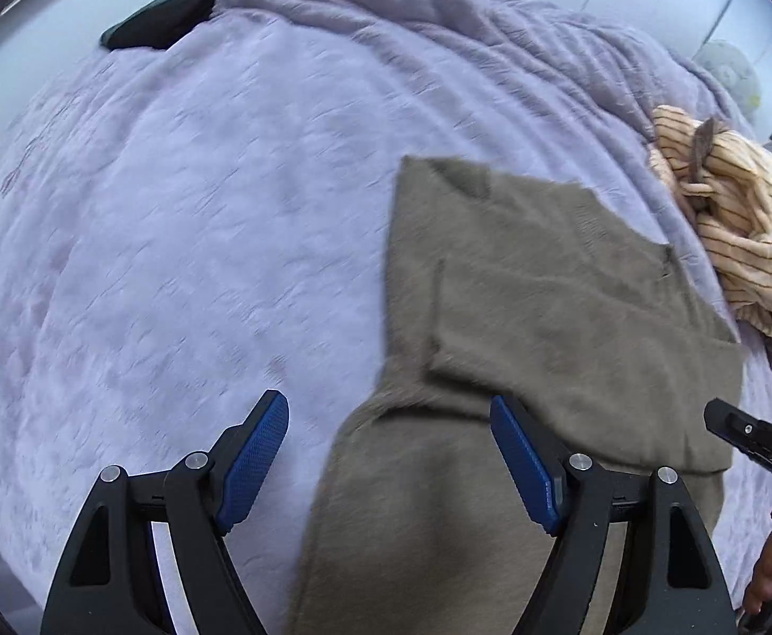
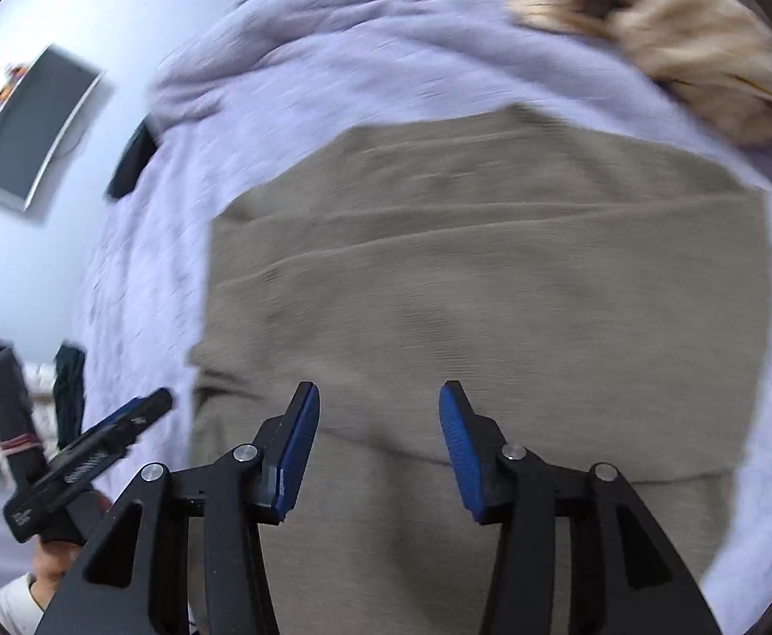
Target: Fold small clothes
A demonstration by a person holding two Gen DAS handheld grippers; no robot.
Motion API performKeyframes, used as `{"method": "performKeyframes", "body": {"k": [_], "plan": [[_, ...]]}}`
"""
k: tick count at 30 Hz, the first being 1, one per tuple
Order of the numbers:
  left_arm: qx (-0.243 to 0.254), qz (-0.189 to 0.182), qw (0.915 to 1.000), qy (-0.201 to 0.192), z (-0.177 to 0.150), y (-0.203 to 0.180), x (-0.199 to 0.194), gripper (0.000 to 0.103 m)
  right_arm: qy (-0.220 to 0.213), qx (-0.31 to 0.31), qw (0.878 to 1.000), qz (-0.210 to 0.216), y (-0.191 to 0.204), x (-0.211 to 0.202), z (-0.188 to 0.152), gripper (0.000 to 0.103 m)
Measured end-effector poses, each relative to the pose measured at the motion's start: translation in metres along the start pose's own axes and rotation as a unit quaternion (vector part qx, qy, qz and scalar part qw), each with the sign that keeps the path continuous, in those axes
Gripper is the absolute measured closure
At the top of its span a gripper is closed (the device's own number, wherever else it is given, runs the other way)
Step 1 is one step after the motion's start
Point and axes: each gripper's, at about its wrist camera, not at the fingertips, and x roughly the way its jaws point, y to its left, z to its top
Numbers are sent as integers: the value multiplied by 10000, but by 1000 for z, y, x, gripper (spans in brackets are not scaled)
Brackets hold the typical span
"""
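- Hovering over the garment (image 1: 544, 317), the left gripper (image 1: 388, 413) has its jaws spread wide, with nothing between the pads.
- The right gripper (image 2: 378, 402) stands partly parted above the same cloth, gripping nothing.
- The garment, grey-brown, lies folded on the lilac blanket (image 1: 174, 222), near a striped cloth (image 1: 729, 222).
- White print on the left gripper's side in the right wrist view is too blurred to read.
- The garment's near end is cut off behind the fingers; the right view is smeared by motion.

Lilac blanket (image 1: 184, 222) covers the bed; wall screen (image 2: 34, 129) beyond
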Motion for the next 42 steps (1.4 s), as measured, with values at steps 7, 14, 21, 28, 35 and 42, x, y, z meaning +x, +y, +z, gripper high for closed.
{"method": "performKeyframes", "body": {"k": [7,14,21,28,35,42], "plan": [[382,40,9986,363,23,-45,52,23,-86,921,9932,-704,-93,-25,6,52],[434,45,9969,655,8,-34,63,21,25,1574,9823,-1018,-143,-29,-19,57],[425,287,9952,836,-5,-34,44,20,280,1271,9837,-1237,-126,-36,-34,48],[560,221,9921,1098,-44,-37,23,20,544,1408,9826,-1085,-118,-42,-73,40],[634,107,9881,1395,-78,-49,7,20,688,1806,9773,-869,-117,-50,-107,35],[906,76,9851,1460,-100,-62,-21,20,812,1774,9783,-696,-103,-58,-126,35]]}}
